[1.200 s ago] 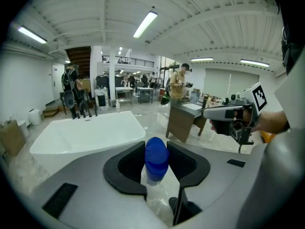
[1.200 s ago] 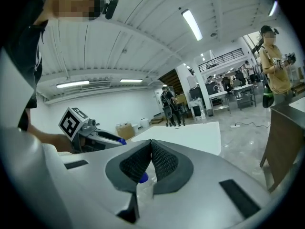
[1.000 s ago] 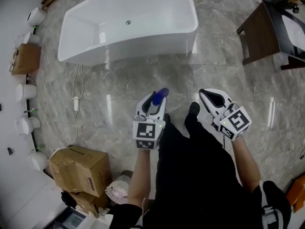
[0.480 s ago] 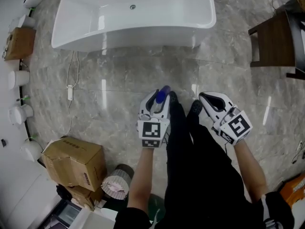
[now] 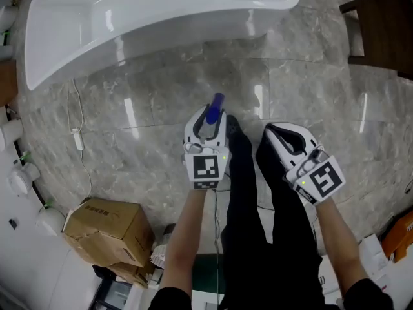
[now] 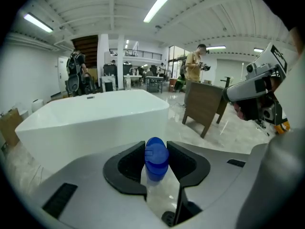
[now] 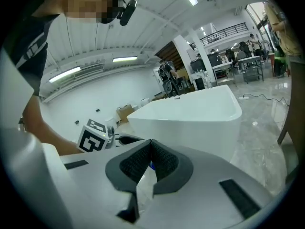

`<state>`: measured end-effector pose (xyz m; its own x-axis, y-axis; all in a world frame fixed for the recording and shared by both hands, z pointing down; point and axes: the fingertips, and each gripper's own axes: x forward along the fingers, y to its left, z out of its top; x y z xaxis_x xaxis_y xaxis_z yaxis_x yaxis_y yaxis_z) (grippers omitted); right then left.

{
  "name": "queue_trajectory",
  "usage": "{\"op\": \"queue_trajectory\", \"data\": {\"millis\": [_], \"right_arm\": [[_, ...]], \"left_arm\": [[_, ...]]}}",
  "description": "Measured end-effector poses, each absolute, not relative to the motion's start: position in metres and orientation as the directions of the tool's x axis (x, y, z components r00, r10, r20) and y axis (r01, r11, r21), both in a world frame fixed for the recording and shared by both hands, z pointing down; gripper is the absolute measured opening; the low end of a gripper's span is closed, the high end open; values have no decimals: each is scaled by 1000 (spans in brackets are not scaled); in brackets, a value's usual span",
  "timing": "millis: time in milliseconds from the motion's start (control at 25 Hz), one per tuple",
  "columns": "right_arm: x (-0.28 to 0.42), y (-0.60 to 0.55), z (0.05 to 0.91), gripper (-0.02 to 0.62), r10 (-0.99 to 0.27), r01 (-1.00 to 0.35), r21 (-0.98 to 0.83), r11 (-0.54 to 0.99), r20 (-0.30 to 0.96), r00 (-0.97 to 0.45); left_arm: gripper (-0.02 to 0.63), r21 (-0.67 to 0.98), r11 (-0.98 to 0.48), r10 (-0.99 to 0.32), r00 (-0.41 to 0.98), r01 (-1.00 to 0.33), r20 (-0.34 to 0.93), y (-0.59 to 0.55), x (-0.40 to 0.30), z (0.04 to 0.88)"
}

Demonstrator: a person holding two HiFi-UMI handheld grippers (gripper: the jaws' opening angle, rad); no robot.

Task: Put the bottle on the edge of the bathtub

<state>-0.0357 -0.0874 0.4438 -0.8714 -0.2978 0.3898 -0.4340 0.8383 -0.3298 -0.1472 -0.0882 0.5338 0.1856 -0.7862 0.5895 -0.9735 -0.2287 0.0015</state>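
My left gripper (image 5: 210,116) is shut on a clear bottle with a blue cap (image 5: 214,106); in the left gripper view the bottle (image 6: 156,157) stands between the two black pads, cap outward. The white bathtub (image 5: 161,18) lies ahead on the marble floor, also seen as the bathtub (image 6: 90,123) and the bathtub (image 7: 190,116) in the gripper views. My right gripper (image 5: 282,133) hangs beside the left one, shut with nothing between its pads, which meet tip to tip as the right gripper (image 7: 150,151).
Cardboard boxes (image 5: 110,231) sit at the lower left, and white fixtures (image 5: 16,179) line the left wall. A dark wooden table (image 5: 381,31) stands at the upper right. A cable (image 5: 74,118) trails across the floor by the tub. People stand far off in the hall.
The bathtub has slid up and left in the head view as the person walked closer. Both grippers keep their pose, the left still holding the bottle.
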Motion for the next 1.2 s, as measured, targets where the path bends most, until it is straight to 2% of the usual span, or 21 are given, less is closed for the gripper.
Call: {"op": "queue_trajectory", "data": {"millis": [200,640,920,1200], "right_arm": [[-36,-95,530,14,-322,-467,-328,821,410,-853],[-38,-120,686,14,-322,-475,-287,832,447,-834],[-51,-138,751,14,-335,-463,-235,855,431,-838],[-68,-171,788,12,-373,-468,-161,869,408,-834]], "left_arm": [[150,-41,-278,-770,197,-960,607,-111,-154,641],[150,-72,-245,-724,133,-967,677,-151,-174,845],[150,-39,-200,-714,118,-979,690,-169,-181,923],[150,-47,-167,-700,85,-985,709,-192,-195,967]]}}
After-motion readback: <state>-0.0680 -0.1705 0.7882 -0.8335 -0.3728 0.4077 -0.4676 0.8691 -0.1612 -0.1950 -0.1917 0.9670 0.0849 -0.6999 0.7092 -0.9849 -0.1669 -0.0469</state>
